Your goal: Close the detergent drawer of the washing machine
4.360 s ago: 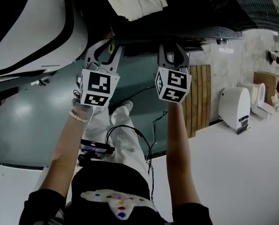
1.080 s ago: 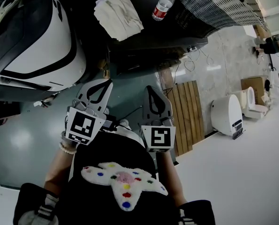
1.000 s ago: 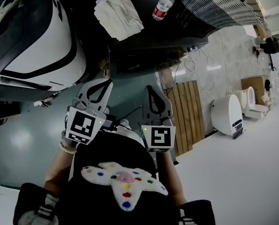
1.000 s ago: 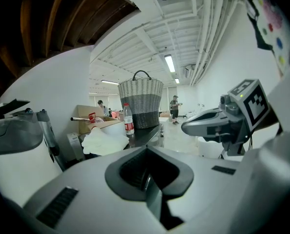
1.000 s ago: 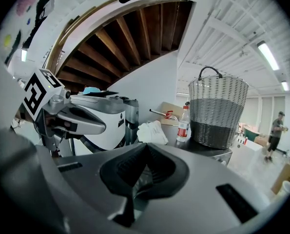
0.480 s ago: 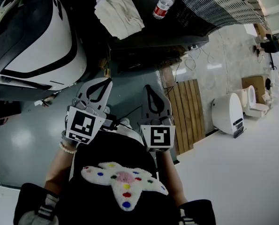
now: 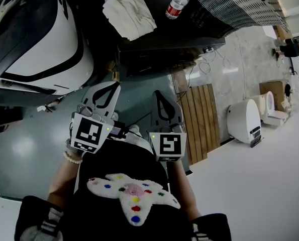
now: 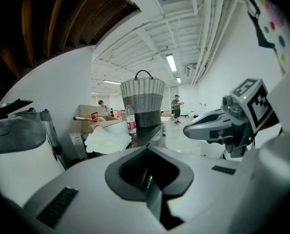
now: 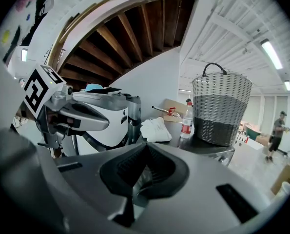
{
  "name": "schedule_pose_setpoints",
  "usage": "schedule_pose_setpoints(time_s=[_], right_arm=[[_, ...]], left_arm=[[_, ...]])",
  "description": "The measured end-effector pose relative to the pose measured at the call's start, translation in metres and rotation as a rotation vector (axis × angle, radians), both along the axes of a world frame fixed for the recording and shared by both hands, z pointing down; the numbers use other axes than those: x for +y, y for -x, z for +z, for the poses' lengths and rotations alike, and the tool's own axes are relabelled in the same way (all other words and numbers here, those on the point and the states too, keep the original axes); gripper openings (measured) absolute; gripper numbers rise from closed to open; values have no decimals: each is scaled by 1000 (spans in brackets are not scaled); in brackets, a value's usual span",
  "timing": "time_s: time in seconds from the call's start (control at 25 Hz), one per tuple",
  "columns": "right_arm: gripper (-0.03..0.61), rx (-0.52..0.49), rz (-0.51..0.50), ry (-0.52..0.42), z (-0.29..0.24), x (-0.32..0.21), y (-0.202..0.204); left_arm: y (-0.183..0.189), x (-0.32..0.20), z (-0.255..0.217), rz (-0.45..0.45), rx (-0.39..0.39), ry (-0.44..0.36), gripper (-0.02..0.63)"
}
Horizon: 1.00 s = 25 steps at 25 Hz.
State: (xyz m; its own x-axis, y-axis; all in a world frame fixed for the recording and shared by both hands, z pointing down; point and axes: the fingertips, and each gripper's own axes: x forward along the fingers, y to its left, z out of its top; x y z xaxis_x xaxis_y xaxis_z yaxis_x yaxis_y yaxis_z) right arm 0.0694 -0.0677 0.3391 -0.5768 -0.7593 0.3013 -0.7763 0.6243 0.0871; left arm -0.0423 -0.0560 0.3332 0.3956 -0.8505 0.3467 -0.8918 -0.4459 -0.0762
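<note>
Nearest, left gripper [image 7: 110, 86] and right gripper [image 7: 161, 93], side by side: smooth grey plastic, ribbed black pads pressed together, nothing held. Below, glossy teal floor [image 7: 23, 144]. Beyond, well apart, dark boxy washer [image 7: 154, 59]; drawer not told apart on its shadowed front. On top, crumpled white cloth [image 7: 129, 11], clear red-capped bottle [image 7: 178, 3], woven basket [image 7: 229, 4].

The washing machine [image 7: 43, 49] is cut off by the head view's left edge — its detergent drawer cannot be made out (deep shadow).
</note>
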Motion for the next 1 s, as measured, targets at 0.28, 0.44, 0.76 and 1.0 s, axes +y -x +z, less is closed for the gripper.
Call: schedule_pose_setpoints(time_s=[0.28, 0.44, 0.76, 1.0], right_arm=[[2, 9, -2, 4, 3, 2, 1], [2, 0, -7, 12, 2, 3, 4], [2, 11, -7, 13, 7, 5, 3], [3, 10, -7, 17, 8, 4, 3]], left_arm=[[0, 0, 3, 3, -1, 6, 12], [0, 1, 4, 4, -2, 10, 12], [0, 1, 5, 5, -5, 11, 12], [0, 1, 6, 4, -4, 12, 12]])
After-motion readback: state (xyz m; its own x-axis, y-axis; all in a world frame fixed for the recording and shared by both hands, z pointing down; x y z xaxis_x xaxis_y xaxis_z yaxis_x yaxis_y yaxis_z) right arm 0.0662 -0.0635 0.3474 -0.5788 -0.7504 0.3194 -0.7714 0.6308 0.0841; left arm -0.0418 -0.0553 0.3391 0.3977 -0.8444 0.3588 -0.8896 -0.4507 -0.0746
